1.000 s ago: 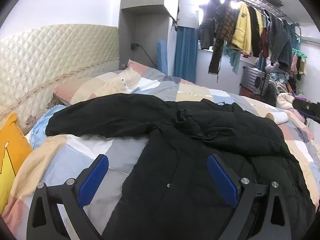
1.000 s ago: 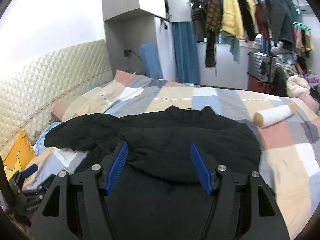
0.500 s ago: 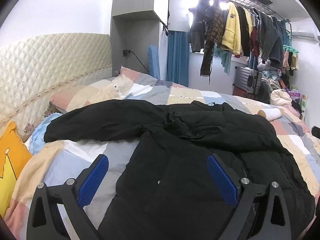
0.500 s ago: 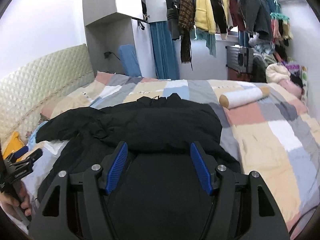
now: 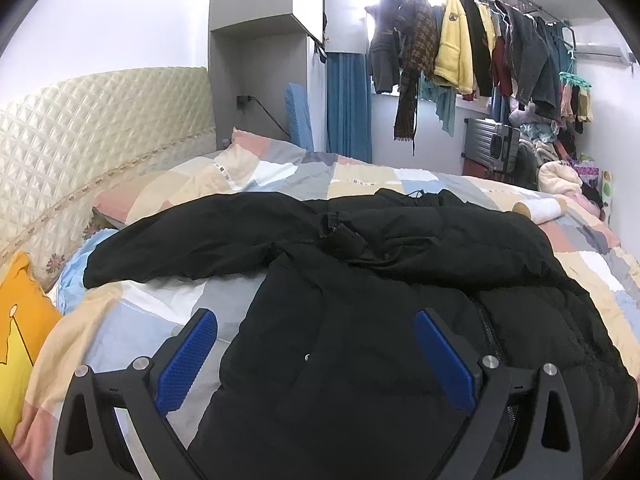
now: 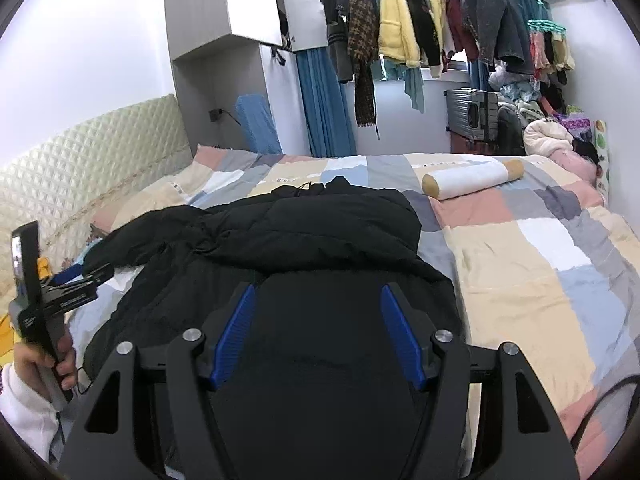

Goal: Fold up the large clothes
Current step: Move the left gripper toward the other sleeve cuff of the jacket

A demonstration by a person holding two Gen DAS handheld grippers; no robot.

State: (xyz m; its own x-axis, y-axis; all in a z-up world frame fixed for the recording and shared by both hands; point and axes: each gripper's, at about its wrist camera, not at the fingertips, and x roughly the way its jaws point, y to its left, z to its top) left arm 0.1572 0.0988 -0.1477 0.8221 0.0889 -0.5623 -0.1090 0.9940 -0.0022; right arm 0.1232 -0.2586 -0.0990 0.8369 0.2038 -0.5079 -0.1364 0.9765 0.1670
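A large black padded jacket [image 5: 360, 280] lies spread on the patchwork bed cover [image 5: 280, 172]. One sleeve [image 5: 192, 236] stretches out to the left; the right side is folded over the body. The jacket also shows in the right wrist view [image 6: 320, 248]. My left gripper [image 5: 316, 344] is open and empty, held above the jacket's lower left part. My right gripper [image 6: 316, 320] is open and empty above the jacket's lower body. The left gripper also shows in the right wrist view [image 6: 80, 284], held in a hand at the bed's left side.
A quilted cream headboard [image 5: 80, 132] and a yellow pillow [image 5: 20, 328] are at the left. A white roll [image 6: 472, 178] lies on the bed's far right. Clothes hang on a rail [image 6: 420, 20] at the back, with a grey suitcase [image 6: 472, 112] below.
Both grippers have drawn back and up from the jacket, so more of the bed and room shows. The right view has swung rightward. Both stay open.
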